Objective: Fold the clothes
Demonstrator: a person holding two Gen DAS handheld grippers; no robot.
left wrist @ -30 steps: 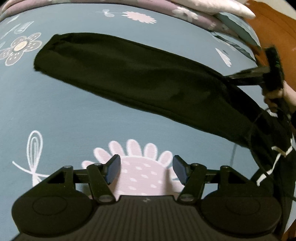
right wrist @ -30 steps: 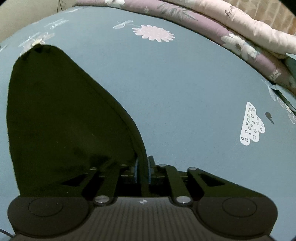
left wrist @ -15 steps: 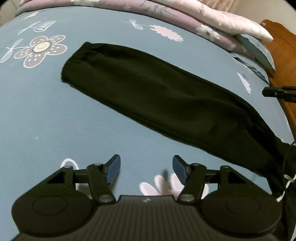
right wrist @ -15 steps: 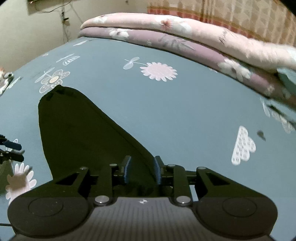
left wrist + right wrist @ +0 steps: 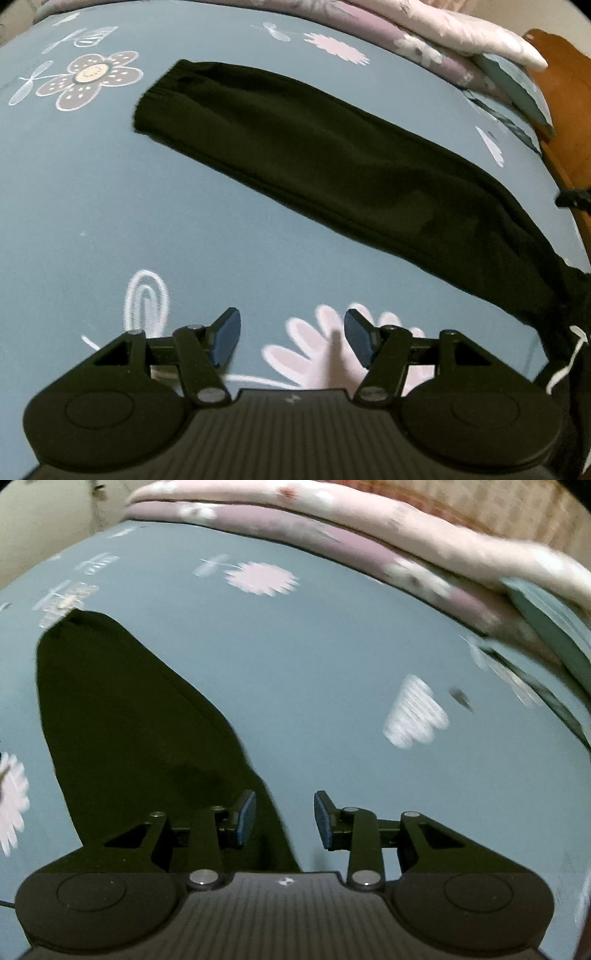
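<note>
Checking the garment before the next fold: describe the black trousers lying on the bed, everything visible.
The black trousers look like soft, matte knit fabric, laid flat as one long band slanting across the blue flowered bedsheet. The far end shows a gathered cuff; the near end bunches at the picture's right edge, where a white drawstring hangs. Neither gripper holds them: the left gripper and right gripper are both open.

A bedroom in a home. The work surface is a bed (image 5: 92, 206) under a blue-grey sheet printed with flowers (image 5: 90, 79) and clouds. Folded quilts (image 5: 332, 528) in pink and mauve lie stacked along its far edge. A brown wooden bed frame (image 5: 565, 85) shows at the right edge, and patterned curtains (image 5: 480, 502) hang behind the quilts.
</note>
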